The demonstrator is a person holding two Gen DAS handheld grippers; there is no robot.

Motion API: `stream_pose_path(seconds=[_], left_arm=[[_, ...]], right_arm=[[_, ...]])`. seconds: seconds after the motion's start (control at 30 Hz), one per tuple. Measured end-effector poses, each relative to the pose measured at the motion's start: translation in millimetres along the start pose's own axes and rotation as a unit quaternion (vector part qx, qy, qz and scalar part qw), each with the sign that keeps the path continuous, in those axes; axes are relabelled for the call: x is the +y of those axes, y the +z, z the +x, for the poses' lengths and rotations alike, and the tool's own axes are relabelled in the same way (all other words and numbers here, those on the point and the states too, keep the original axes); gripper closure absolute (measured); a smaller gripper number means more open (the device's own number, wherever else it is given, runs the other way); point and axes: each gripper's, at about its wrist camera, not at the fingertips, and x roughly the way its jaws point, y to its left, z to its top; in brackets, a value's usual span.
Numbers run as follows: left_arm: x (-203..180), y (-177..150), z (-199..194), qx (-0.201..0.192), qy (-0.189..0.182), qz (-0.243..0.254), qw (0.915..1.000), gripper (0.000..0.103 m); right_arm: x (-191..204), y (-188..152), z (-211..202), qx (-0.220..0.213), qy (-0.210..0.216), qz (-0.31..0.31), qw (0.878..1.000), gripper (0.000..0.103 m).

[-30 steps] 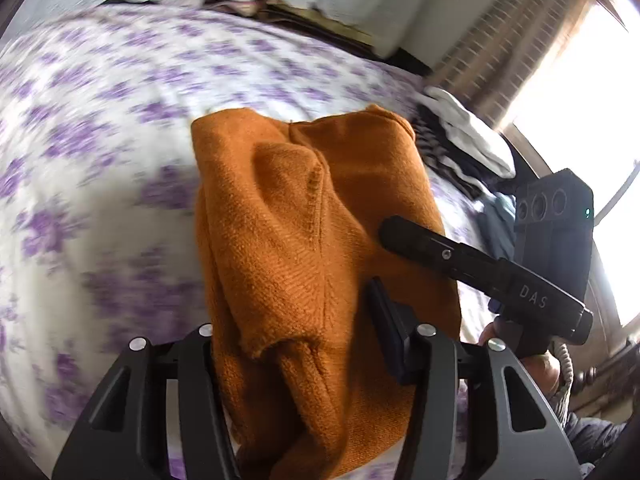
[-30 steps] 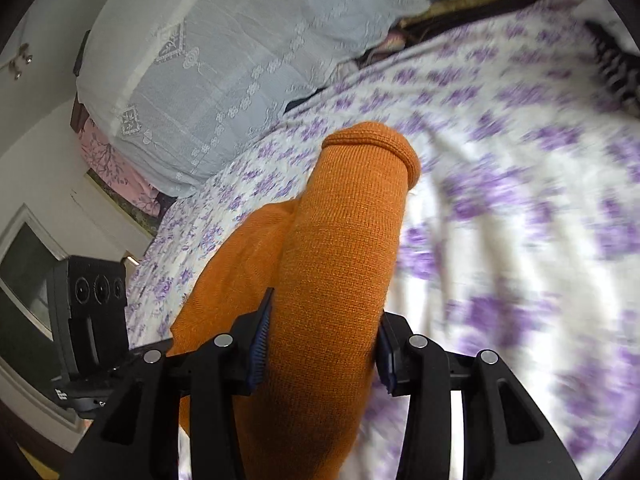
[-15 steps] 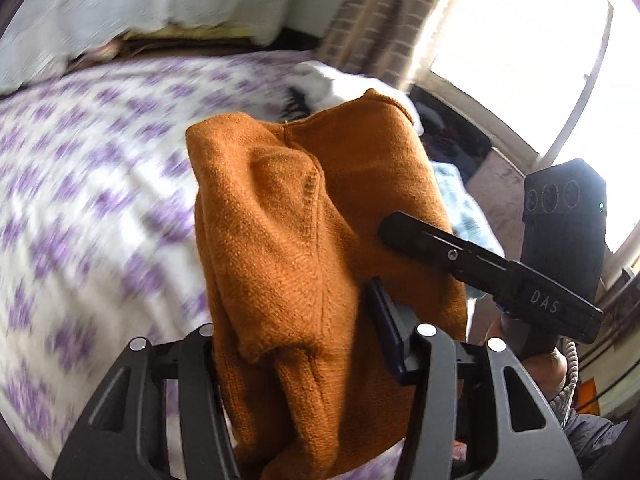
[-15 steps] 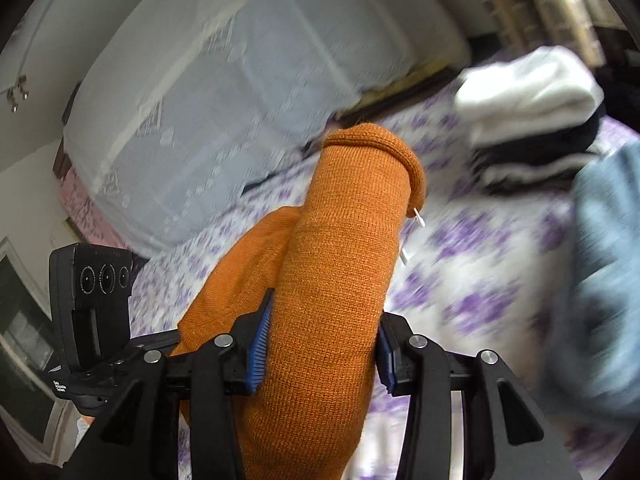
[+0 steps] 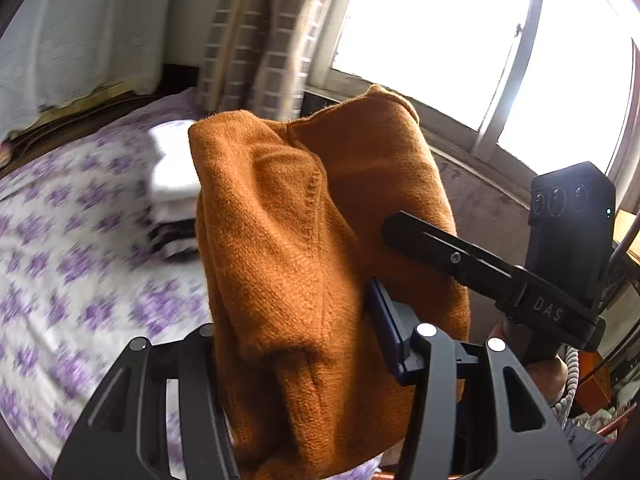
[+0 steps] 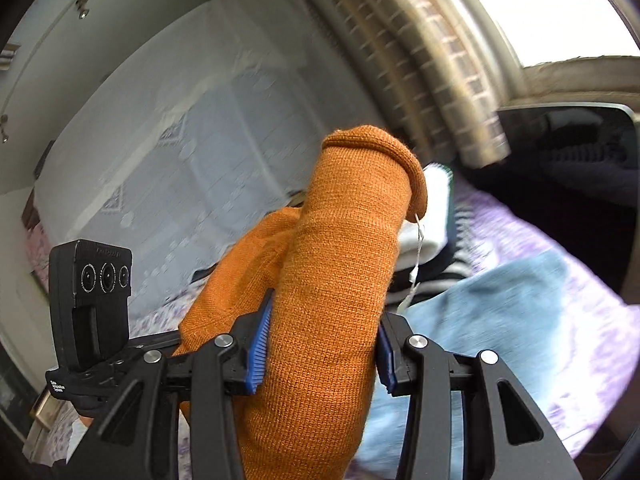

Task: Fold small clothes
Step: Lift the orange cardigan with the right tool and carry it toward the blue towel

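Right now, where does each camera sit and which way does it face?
Left wrist: on the left gripper, facing window and bed; shows its fingers, the right gripper and a hand.
Right wrist: on the right gripper, facing curtain and folded pile; shows its fingers, the left gripper.
Shared: orange sweater, clamped by both.

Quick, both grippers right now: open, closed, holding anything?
Left gripper: closed on the folded orange sweater.
Right gripper: closed on the same orange sweater, fingers pressing each side.
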Motion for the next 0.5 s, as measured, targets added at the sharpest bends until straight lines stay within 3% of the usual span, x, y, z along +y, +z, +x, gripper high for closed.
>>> stream_pose_path(seconds=[0.27, 0.5], left_arm=[[-25, 14, 52, 0.027, -0.023, 0.008, 0.9993, 0.053], [-15, -8, 97, 0.079, -0.019, -0.007, 0.9967, 0.051]], right_arm=[[-48, 5, -17, -0.008, -0.038, 0.025, 0.999, 0.059], [-99, -24, 5, 0.043, -0.064, 0.075, 0.994, 0.059]])
